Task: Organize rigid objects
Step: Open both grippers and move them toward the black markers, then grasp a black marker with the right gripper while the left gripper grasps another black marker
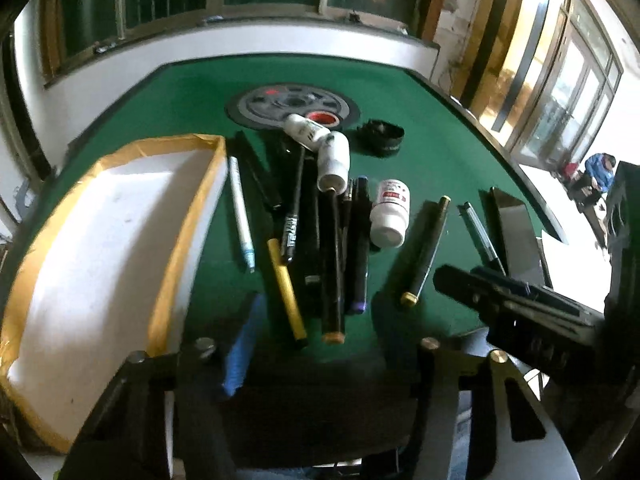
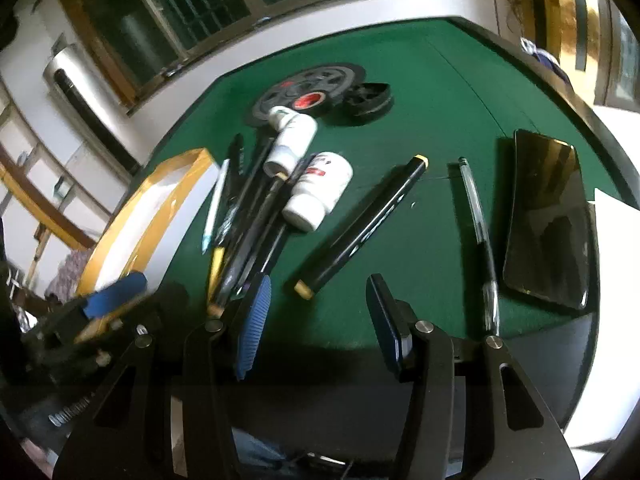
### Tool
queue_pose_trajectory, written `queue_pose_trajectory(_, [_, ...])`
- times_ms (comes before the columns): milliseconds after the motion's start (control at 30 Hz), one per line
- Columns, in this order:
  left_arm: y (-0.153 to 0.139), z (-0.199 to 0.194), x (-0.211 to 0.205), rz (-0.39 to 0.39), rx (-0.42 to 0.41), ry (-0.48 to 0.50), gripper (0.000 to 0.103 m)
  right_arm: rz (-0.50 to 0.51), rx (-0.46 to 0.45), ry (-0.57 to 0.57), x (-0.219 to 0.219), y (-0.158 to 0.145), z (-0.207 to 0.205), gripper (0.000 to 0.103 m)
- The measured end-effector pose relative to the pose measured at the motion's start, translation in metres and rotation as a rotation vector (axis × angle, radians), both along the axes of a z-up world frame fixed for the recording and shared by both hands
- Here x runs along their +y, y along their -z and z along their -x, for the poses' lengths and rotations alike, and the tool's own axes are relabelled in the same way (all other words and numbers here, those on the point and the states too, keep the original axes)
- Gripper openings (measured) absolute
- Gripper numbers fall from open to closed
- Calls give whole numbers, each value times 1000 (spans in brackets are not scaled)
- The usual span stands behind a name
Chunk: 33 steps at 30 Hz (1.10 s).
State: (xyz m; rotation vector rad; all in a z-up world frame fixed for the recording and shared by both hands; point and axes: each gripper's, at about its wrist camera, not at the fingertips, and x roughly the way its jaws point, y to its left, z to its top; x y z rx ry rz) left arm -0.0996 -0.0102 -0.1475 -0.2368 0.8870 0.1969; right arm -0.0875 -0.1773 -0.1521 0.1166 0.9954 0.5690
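A heap of pens [image 1: 320, 240] lies mid-table, among them a yellow pen [image 1: 286, 288] and a white pen [image 1: 242, 212]. Three white bottles rest on and beside it, one with a red label [image 1: 390, 212]. My left gripper [image 1: 332, 356] hovers open over the near ends of the pens, with nothing between its pads. To the right, a black marker [image 2: 360, 224] with cream caps lies alone. My right gripper [image 2: 320, 320] is open just short of the marker's near cap. A clear pen [image 2: 478, 232] lies right of the marker.
A white box [image 1: 112, 240] with a yellow taped rim stands at the left of the green table [image 1: 440, 152]. A dark phone [image 2: 548, 216] lies near the right edge. A black round lid [image 2: 368, 100] and a grey disc [image 2: 308, 92] sit further back.
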Motion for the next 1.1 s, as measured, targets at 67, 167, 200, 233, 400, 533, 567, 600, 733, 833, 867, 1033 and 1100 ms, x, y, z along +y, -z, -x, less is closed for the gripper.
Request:
queue_pose_trajectory(67, [5, -7, 3, 16, 12, 2, 49, 8, 12, 23, 1, 4, -11, 50])
queue_pose_trajectory(167, [13, -18, 5, 38, 39, 18, 47, 10, 27, 40, 2, 9, -25, 50])
queue_pose_trajectory(200, [15, -21, 6, 42, 47, 22, 44, 13, 32, 51, 3, 11, -30, 50])
queue_pose_trajectory(233, [18, -23, 6, 50, 54, 28, 40, 13, 35, 56, 4, 13, -34, 50])
queue_pose_trajectory(400, [25, -30, 11, 70, 85, 40, 24, 45, 35, 80, 9, 16, -48, 49])
queue_pose_trajectory(533, [25, -28, 9, 72, 85, 64, 14, 85, 34, 94, 14, 20, -58, 47])
queue_pose_trajectory(567, [25, -27, 10, 72, 91, 67, 14, 101, 25, 99, 16, 19, -58, 44])
queue_pose_trajectory(600, [25, -26, 9, 74, 101, 65, 15, 114, 16, 101, 17, 19, -59, 43])
queue_pose_trajectory(733, [27, -28, 11, 63, 127, 64, 16, 144, -2, 98, 19, 20, -53, 36])
queue_pose_trajectory(833, [33, -34, 17, 79, 137, 54, 24, 126, 6, 104, 12, 20, -48, 35])
queue_pose_trajectory(867, [35, -37, 18, 86, 146, 54, 26, 113, 14, 113, 8, 20, -46, 35])
queue_pose_trajectory(1033, [37, -39, 16, 68, 143, 51, 23, 18, 60, 136, -10, 20, -43, 35])
queue_pose_trajectory(1100, [36, -37, 19, 90, 134, 52, 21, 28, 59, 135, -10, 21, -46, 35])
